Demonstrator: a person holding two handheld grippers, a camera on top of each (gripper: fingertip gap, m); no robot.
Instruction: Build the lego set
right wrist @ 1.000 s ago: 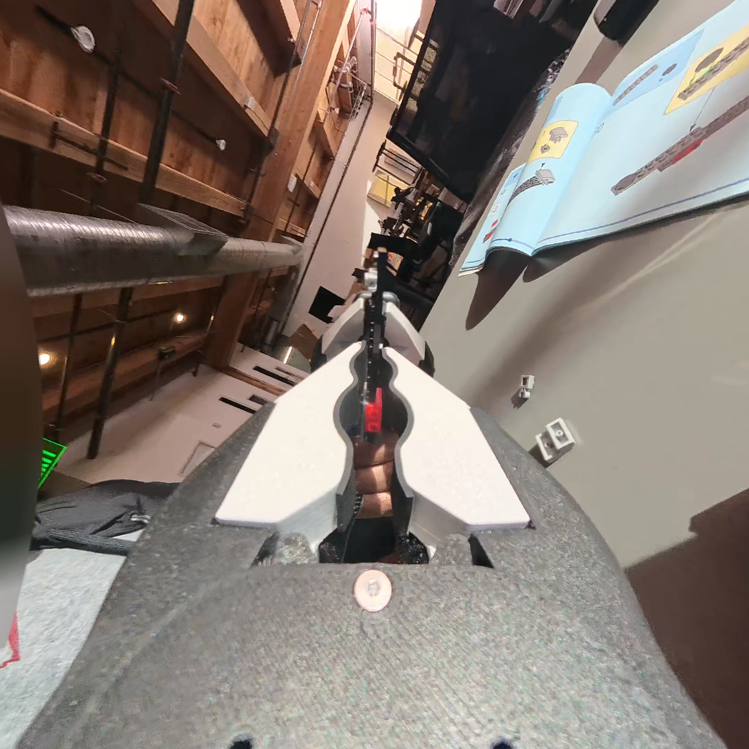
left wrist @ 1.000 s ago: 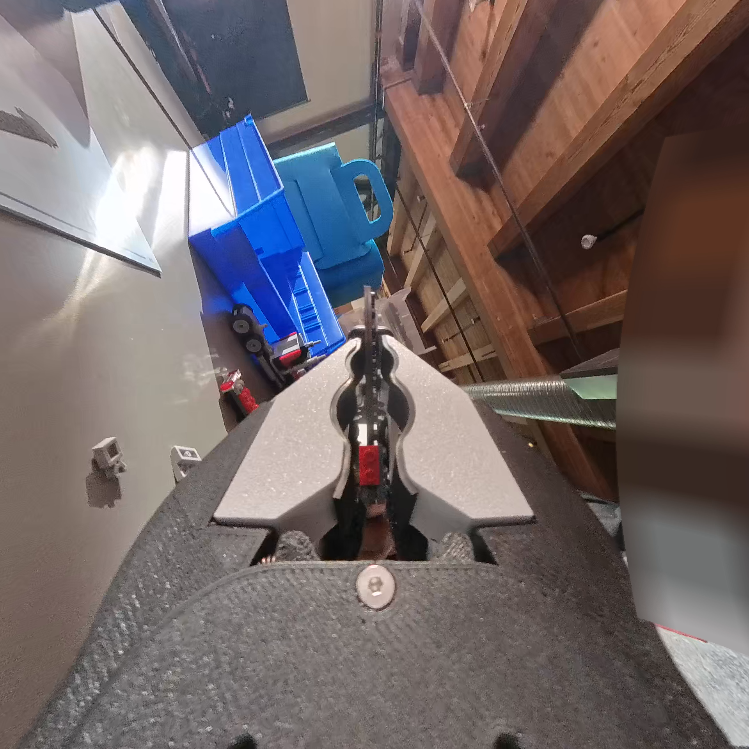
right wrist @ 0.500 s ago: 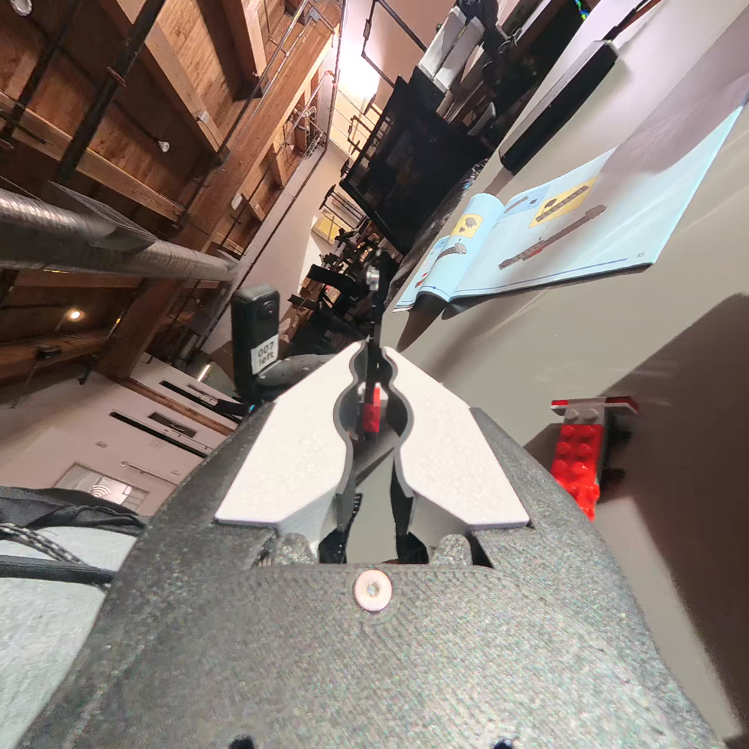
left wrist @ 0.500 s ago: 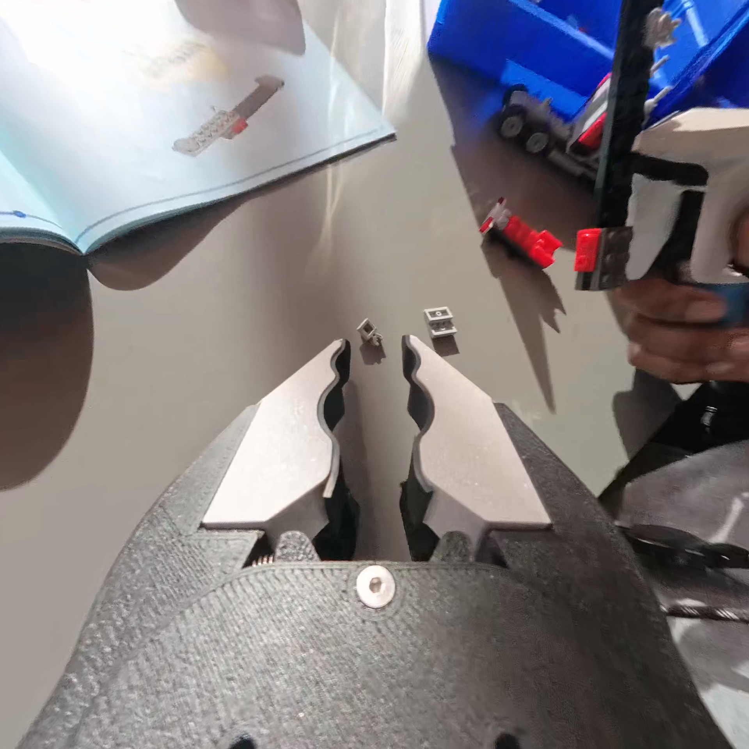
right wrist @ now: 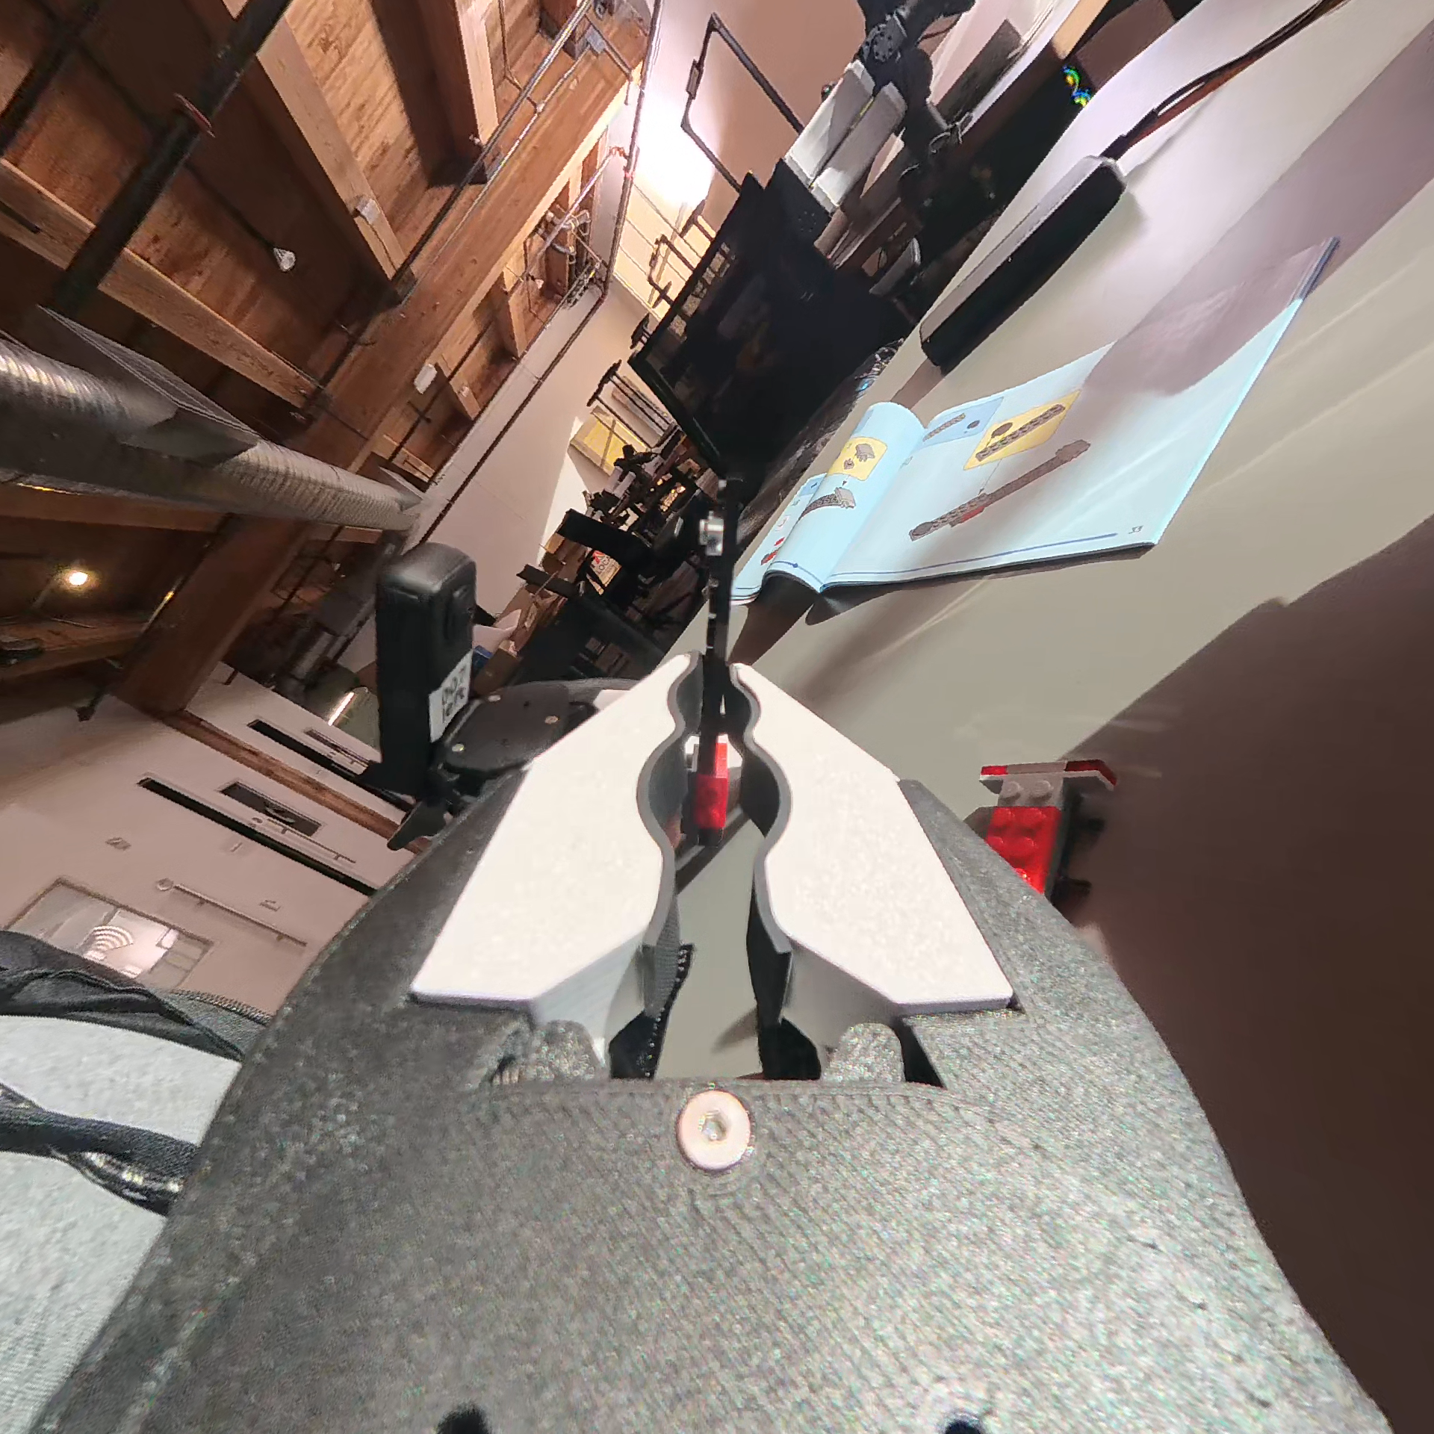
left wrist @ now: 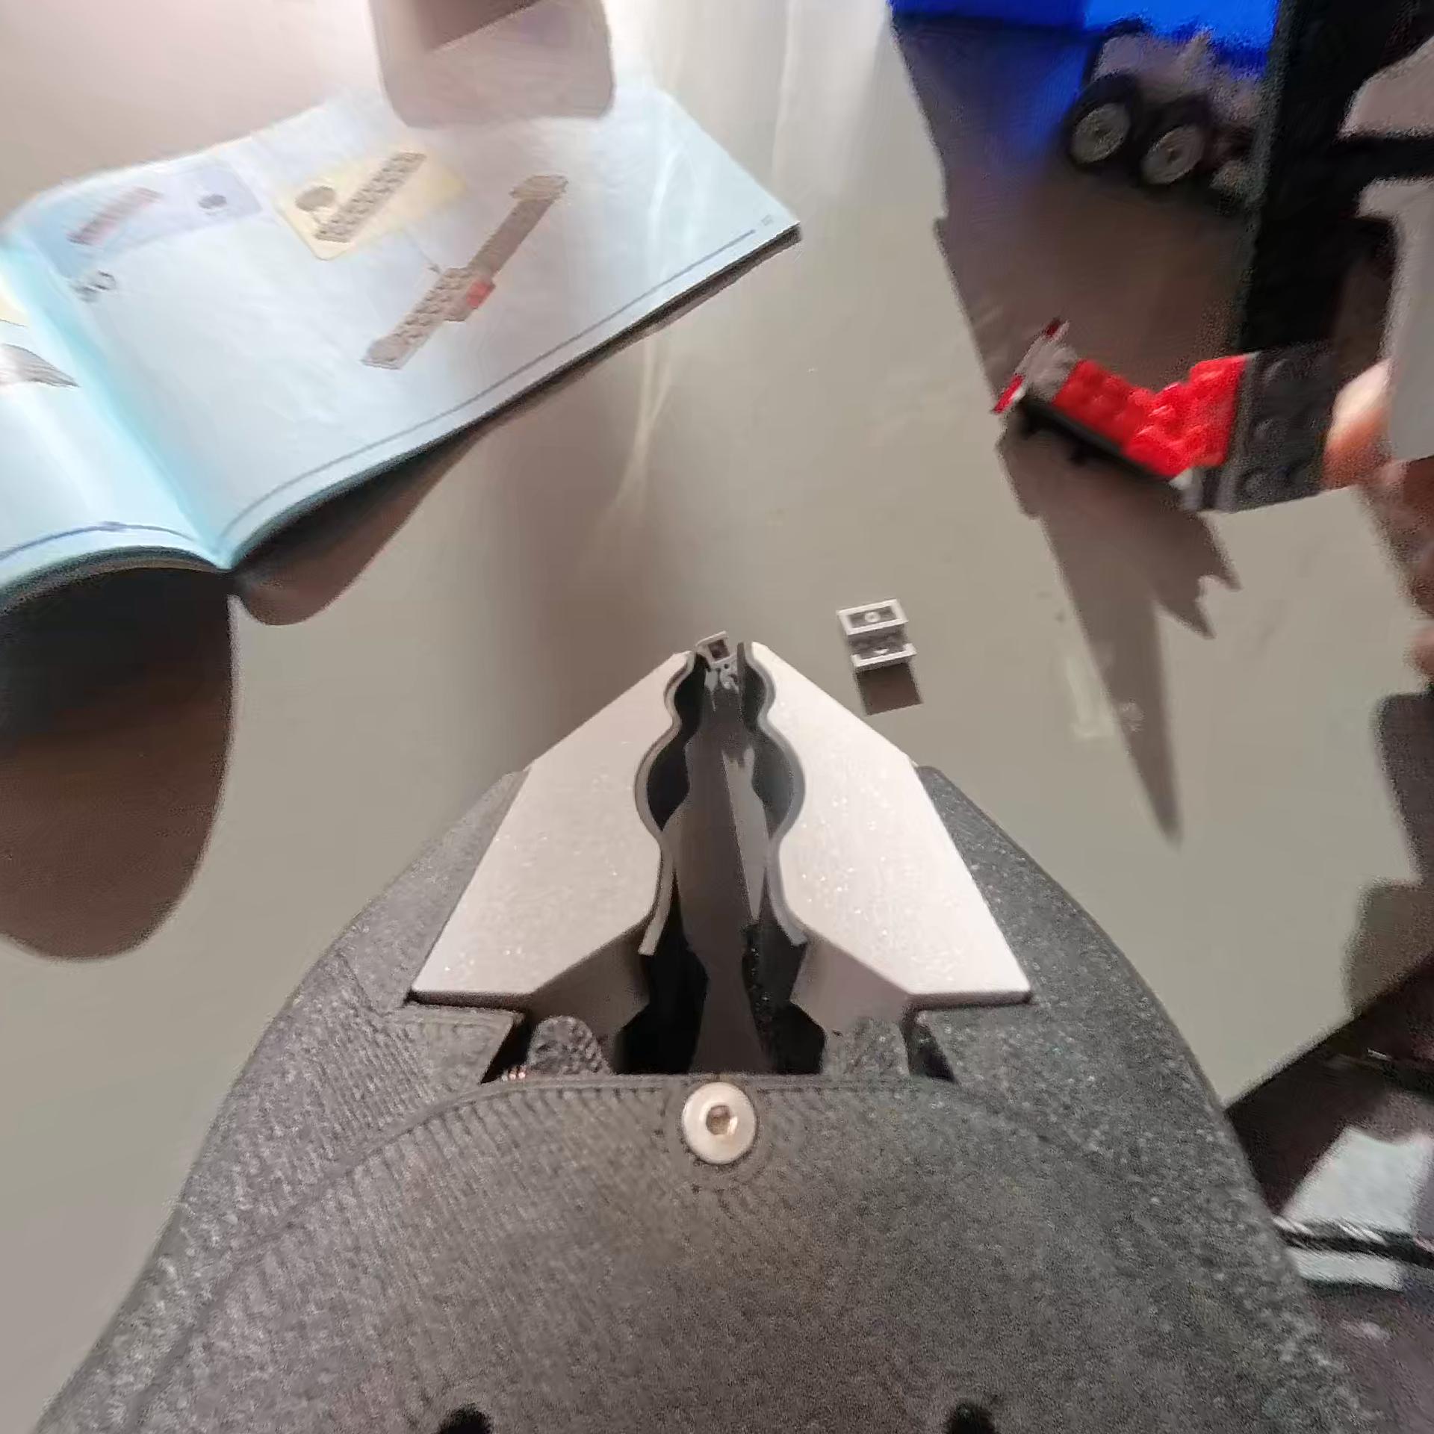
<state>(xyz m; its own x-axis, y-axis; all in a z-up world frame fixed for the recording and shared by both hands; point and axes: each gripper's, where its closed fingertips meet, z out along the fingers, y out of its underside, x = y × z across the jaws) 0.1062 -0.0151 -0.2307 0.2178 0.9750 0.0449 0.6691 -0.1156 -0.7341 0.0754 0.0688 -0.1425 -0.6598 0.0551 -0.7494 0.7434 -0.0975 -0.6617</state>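
Observation:
My left gripper (left wrist: 718, 659) is down at the grey table and shut on a small grey lego piece (left wrist: 715, 645) held at its fingertips. A second small grey piece (left wrist: 877, 636) lies just to its right. My right gripper (right wrist: 718, 669) is shut on a long black lego plate (right wrist: 722, 590) with a red brick (right wrist: 710, 791) at its near end. The plate stands up from the jaws. It also shows in the left wrist view (left wrist: 1272, 419), held above the table at the right. A red lego sub-assembly (left wrist: 1086, 403) (right wrist: 1020, 826) lies on the table.
An open light-blue instruction booklet (left wrist: 310, 310) (right wrist: 1086, 465) lies at the far left. A blue bin (left wrist: 1009, 23) and a wheeled lego truck (left wrist: 1125, 140) are at the far right. A black camera device (right wrist: 423, 644), a flat black box (right wrist: 1024, 256) and a dark monitor (right wrist: 745, 326) stand beyond. The grippers' ends are close to 12 centimetres from one another.
My left gripper let go of the long plate, swung down to the table, opened, then closed on the small grey piece. My right gripper still holds the plate and has tilted lower.

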